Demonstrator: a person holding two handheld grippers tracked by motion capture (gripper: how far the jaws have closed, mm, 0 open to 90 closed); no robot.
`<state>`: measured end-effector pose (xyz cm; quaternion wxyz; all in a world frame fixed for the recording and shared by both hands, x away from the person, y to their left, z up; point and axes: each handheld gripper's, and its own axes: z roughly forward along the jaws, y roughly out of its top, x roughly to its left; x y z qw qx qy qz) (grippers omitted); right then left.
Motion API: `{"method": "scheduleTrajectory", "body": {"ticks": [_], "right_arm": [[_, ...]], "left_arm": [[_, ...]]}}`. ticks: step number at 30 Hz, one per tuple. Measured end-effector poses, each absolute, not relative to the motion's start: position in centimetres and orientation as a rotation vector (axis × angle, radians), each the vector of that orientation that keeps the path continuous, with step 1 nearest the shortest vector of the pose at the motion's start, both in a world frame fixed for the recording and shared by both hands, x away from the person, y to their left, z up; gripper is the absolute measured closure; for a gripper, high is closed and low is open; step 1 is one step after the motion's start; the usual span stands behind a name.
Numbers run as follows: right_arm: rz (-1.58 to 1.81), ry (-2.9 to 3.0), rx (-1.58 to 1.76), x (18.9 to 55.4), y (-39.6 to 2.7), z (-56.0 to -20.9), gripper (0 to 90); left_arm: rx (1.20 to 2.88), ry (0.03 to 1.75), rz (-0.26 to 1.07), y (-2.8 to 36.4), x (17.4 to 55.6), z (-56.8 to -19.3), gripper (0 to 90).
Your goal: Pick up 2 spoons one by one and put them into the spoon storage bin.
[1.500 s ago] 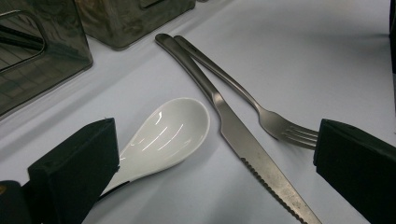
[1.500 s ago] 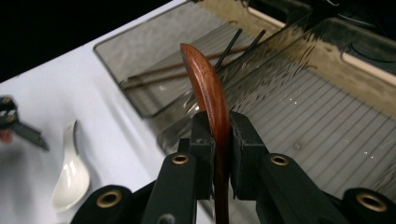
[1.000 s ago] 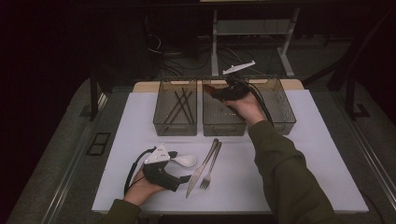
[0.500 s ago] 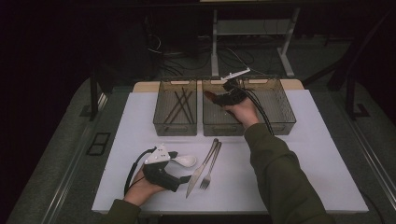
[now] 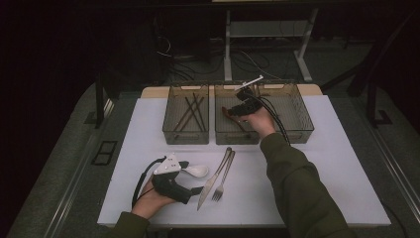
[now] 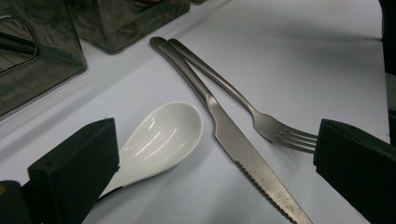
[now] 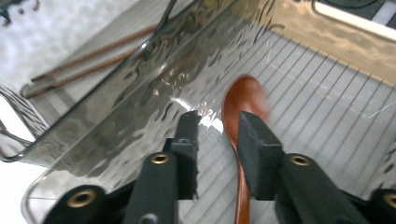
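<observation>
My right gripper (image 5: 234, 109) (image 7: 219, 119) reaches down into the middle clear bin (image 5: 236, 137). Its jaws have just been opening, and a gap shows between them. A brown wooden spoon (image 7: 243, 93) (image 5: 228, 114) lies between the jaws on the ribbed bin floor, its bowl blurred; the pads do not press on it. My left gripper (image 5: 192, 177) (image 6: 215, 140) rests on the white mat near the front edge, open wide. Just ahead of its jaws lie a white ceramic spoon (image 6: 163, 135) (image 5: 195, 171), a steel knife (image 6: 243, 149) (image 5: 213, 181) and a fork (image 6: 261, 121) (image 5: 224, 176).
Three clear bins stand in a row at the back of the mat. The left bin (image 5: 184, 137) holds dark chopsticks (image 5: 192, 108) (image 7: 93, 60). The right bin (image 5: 299, 119) sits beside my right hand. Cables and table legs lie beyond the table.
My right gripper has sunk into the middle bin and its jaws have parted around the brown spoon. The left gripper has stayed put.
</observation>
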<state>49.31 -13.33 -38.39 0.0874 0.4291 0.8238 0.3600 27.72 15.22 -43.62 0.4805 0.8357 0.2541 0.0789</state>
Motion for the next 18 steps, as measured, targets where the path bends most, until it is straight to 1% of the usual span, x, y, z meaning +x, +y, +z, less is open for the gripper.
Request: {"method": "scheduleTrajectory", "body": {"ticks": [5, 9, 18], "right_arm": [[1.153, 2.416, 1.276, 48.5, -14.4, -37.6, 52.1], [1.202, 2.371, 1.267, 47.6, -15.6, -36.9, 43.7], [1.325, 2.292, 1.246, 45.0, -17.6, -35.7, 33.0]], "left_arm": [[2.035, 0.630, 0.186, 15.2, 27.7, -43.6, 0.0], [2.035, 0.632, 0.191, 15.1, 27.7, -43.7, 0.0], [2.038, 0.635, 0.190, 15.1, 27.7, -43.7, 0.0]]}}
